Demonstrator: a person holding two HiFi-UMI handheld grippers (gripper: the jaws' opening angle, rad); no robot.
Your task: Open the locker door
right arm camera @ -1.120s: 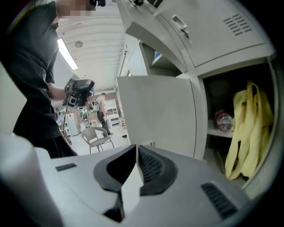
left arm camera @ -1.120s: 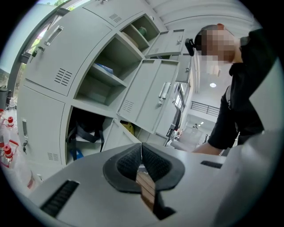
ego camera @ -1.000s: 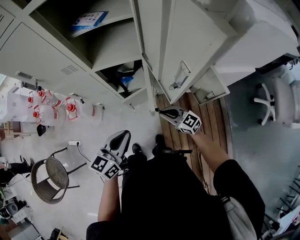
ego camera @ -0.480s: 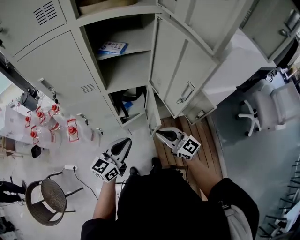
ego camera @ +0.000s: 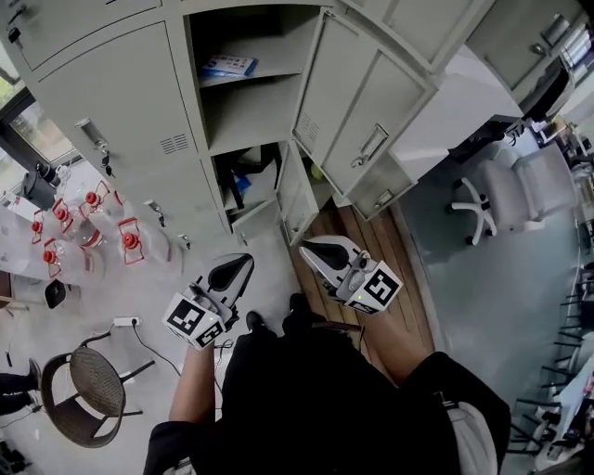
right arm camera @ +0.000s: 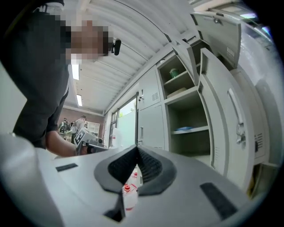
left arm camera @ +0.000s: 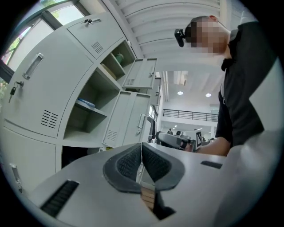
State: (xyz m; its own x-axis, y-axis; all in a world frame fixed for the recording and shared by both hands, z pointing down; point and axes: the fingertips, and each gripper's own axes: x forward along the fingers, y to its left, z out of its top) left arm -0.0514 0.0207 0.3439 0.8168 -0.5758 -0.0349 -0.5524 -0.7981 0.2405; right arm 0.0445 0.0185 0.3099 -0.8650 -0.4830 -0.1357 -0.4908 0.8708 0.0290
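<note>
Our left gripper (left arm camera: 142,160) is clenched, its ribbed black pads meeting with nothing between them. Our right gripper (right arm camera: 136,165) is likewise pressed shut and empty. We hold both out in front of the body, side by side and roughly level, noses toward the bank of pale grey metal lockers (ego camera: 278,19). Neither touches anything, which reads to us as an approach stance and not a grip.

The middle column already stands open. Its tall grey door with a bar handle (ego camera: 371,121) swings out toward our right side, baring a shelf that carries a blue-and-white booklet (ego camera: 227,65) and a dark lower compartment (ego camera: 246,181). The closed grey locker door with a vent and a keyed handle (ego camera: 102,83) sits to the left of that column, well apart from both grippers. We judge it the likeliest one left to open, though we cannot tell for sure which door is meant.

The floor ahead of the left gripper is bare up to the lockers. The swung-out doors crowd the right side above the brown wooden planks (ego camera: 353,232). Clear water jugs with red caps (ego camera: 88,218) stand at the left, with a round wicker chair (ego camera: 88,385) nearer us and a white office chair (ego camera: 497,190) off to the right.
</note>
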